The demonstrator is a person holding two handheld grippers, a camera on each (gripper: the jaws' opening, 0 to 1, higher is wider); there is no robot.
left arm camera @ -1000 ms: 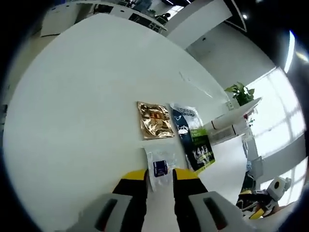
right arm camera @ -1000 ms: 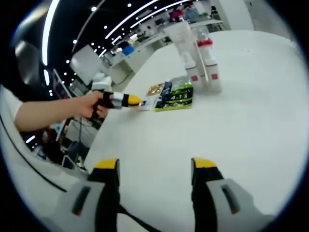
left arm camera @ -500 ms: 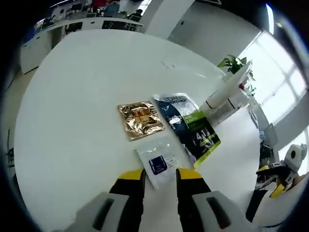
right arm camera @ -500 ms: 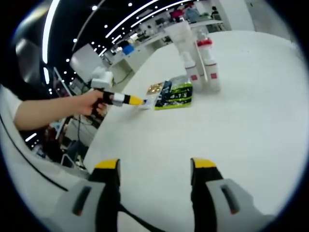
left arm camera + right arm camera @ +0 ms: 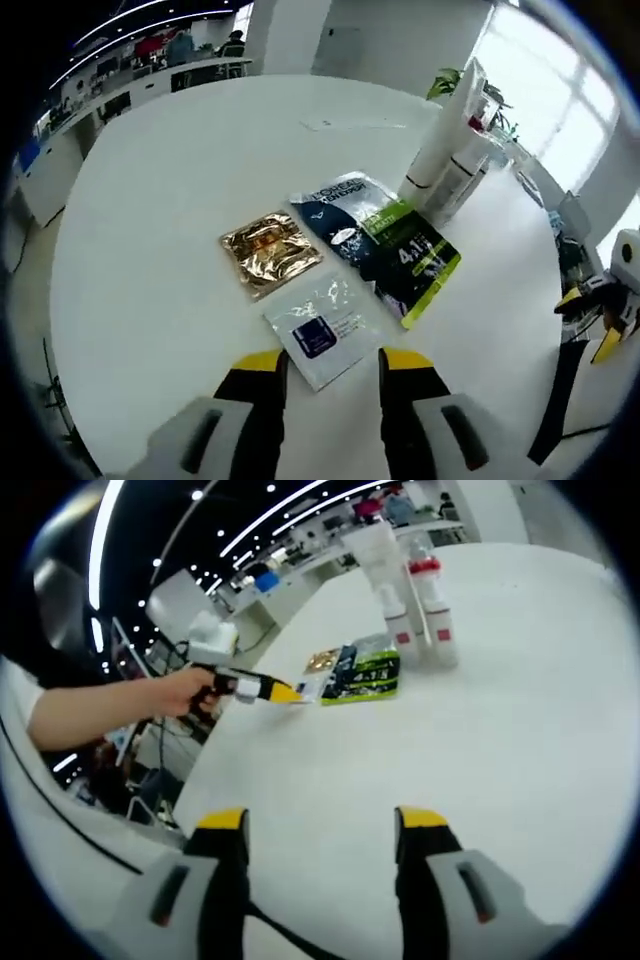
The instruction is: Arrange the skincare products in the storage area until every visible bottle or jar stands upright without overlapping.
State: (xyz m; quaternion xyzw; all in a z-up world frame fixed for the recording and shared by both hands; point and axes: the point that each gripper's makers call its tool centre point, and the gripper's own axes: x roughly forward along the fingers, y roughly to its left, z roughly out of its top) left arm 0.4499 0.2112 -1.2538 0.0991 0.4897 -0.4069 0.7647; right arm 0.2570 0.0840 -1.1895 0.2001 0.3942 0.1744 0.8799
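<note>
white sachet (image 5: 320,330) lies flat just before our left hand-held gripper (image 5: 330,365), whose jaws stand apart, empty; gold sachet (image 5: 270,251) beyond it, dark pouch (image 5: 385,245) beside, bottles (image 5: 450,150) upright past that. we'd approach low. right hand-held gripper (image 5: 320,825) gapes, empty, over bare white table (image 5: 480,740); open office behind.

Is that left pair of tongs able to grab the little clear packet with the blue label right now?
Probably yes. The left tongs are open with the clear packet lying flat just ahead of their tips, and nothing lies between them.
</note>
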